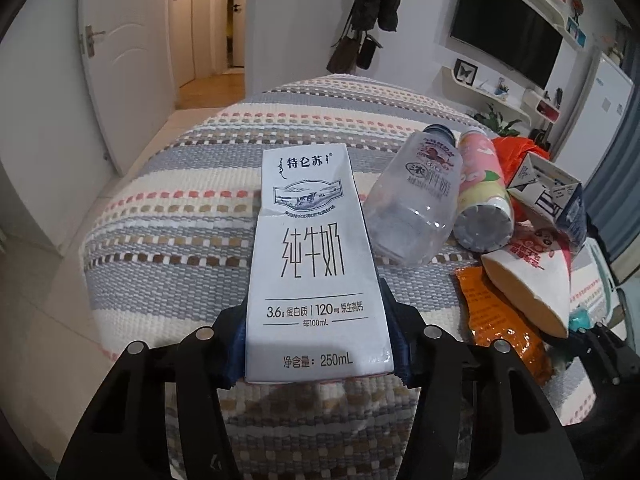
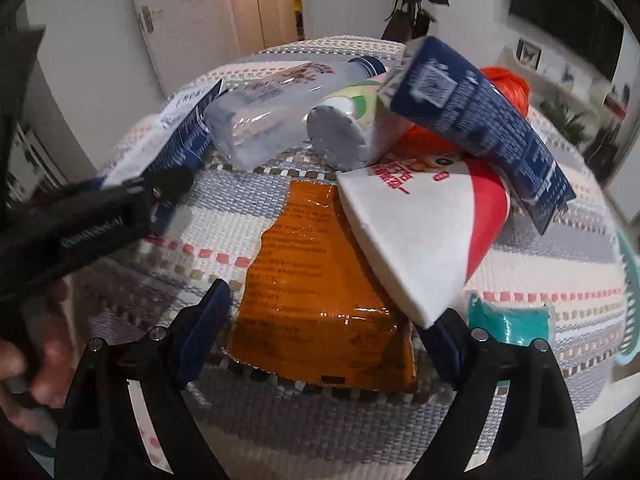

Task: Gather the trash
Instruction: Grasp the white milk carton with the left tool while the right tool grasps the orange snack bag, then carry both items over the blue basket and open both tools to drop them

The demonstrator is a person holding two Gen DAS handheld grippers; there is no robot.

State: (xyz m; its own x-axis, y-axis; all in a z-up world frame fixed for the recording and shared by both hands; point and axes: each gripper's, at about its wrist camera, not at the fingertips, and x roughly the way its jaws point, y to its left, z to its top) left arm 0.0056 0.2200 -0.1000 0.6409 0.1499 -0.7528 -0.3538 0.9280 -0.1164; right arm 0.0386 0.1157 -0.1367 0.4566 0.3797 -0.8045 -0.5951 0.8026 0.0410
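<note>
Clamping milk carton (image 1: 316, 264) in left jaws; orange wrapper (image 2: 320, 288) between spread right jaws (untouched).

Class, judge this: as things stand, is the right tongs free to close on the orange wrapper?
Probably yes. The right tongs stand open with the orange wrapper lying flat between the fingers; only the white paper cup overlaps its far right edge, leaving the near end clear.

"纯牛奶", "250mL", "3.6g", "120mg" on the white milk carton (image 1: 312, 264)
</note>
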